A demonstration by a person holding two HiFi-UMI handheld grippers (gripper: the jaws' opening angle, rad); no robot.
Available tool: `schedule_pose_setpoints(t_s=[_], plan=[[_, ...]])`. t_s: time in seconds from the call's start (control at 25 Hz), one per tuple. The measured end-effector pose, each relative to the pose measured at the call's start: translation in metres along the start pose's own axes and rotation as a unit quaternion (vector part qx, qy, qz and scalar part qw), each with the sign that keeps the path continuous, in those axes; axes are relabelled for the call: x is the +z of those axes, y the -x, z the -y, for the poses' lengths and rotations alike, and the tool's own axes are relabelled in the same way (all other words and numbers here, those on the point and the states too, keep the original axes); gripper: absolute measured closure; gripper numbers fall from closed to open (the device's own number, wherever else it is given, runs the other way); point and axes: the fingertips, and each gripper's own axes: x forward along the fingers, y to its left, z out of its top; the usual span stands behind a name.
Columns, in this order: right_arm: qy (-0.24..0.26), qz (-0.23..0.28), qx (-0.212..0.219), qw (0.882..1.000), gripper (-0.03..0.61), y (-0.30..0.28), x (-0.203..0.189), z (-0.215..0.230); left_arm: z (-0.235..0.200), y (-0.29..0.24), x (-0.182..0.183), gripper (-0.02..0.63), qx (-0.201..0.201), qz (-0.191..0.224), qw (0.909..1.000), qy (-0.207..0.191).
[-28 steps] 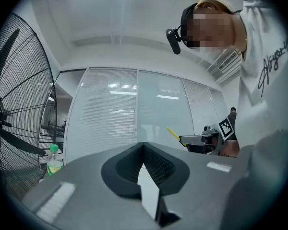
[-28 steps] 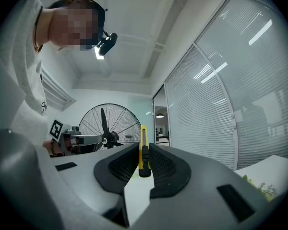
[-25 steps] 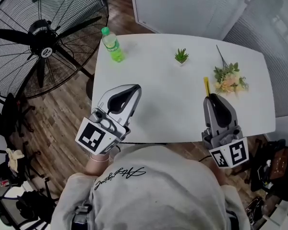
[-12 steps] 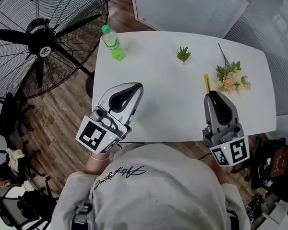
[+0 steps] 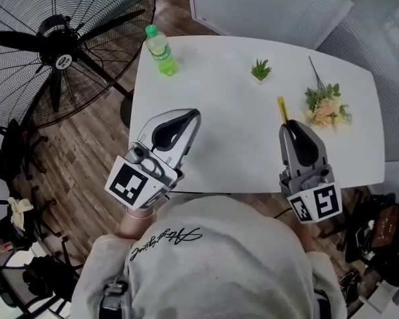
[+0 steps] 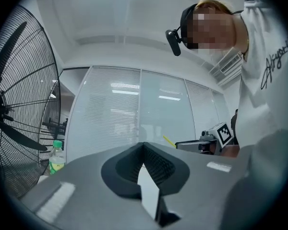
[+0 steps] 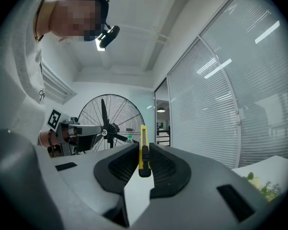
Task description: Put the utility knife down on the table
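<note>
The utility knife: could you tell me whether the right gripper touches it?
Touching: the right gripper view shows the right gripper clamping the utility knife.

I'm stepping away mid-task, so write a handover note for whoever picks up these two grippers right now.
Right gripper: shut on the utility knife, whose yellow end sticks out ahead over the white table.
Left gripper: shut and empty, at the table's near left edge.
Done: the knife is gripped and held over the table.
Left: lower it onto a bare patch short of the flowers, open the jaws, then pull back.
</note>
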Motion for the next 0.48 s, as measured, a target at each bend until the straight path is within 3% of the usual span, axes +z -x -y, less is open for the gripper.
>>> schedule_pose_setpoints(t_s=[0.48], plan=[[-0.001, -0.028, 0.007, 1.0, 0.511, -0.012, -0.023, -0.003, -0.003, 0.006, 0.001, 0.614, 0.007, 0.001, 1.0, -0.001]])
